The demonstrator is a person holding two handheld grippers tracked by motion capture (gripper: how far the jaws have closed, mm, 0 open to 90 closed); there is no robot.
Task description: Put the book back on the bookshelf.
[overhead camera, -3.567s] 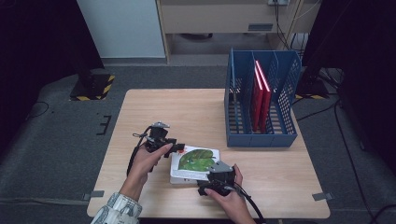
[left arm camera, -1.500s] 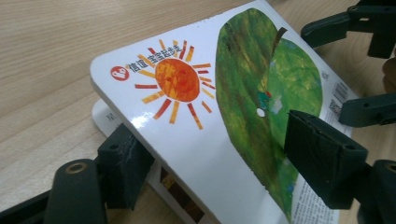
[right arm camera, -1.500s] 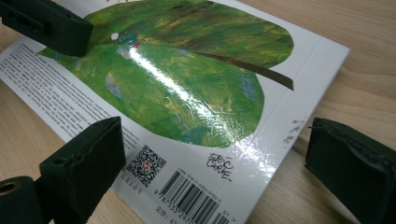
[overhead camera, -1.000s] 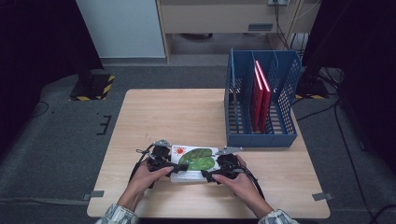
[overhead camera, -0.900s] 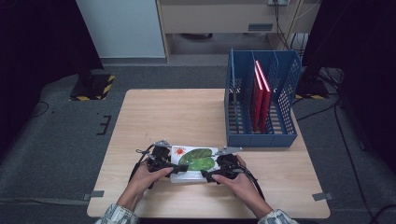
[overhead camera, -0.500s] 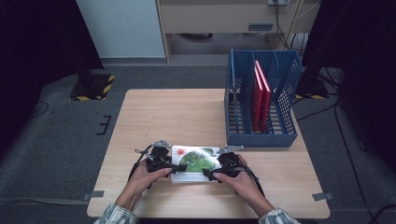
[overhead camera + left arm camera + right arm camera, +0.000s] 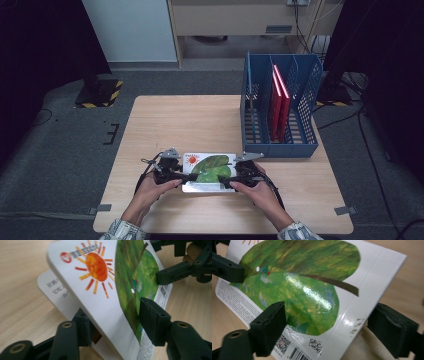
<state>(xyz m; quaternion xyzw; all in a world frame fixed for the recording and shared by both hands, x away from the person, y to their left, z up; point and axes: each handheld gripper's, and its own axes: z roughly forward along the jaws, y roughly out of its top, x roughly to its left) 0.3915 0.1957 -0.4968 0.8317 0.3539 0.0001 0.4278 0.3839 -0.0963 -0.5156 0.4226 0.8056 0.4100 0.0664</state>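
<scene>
Low in the high view, near the table's [image 7: 170,125] front edge, a picture book [image 7: 209,170] with a green leaf cover is held up between both hands. The left gripper [image 7: 113,322] has just been closing and now pinches the book's edge. The right gripper [image 7: 325,328] straddles the opposite edge, narrowing, seemingly not yet pressing. A blue rack [image 7: 280,145] stands upper right.

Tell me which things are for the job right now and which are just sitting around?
In use:
- picture book, its cover lifted
- left gripper, jaws just been closing on the cover
- right gripper, jaws around the book's other edge

Just sitting:
- blue rack
- red books standing in it
- table
</scene>
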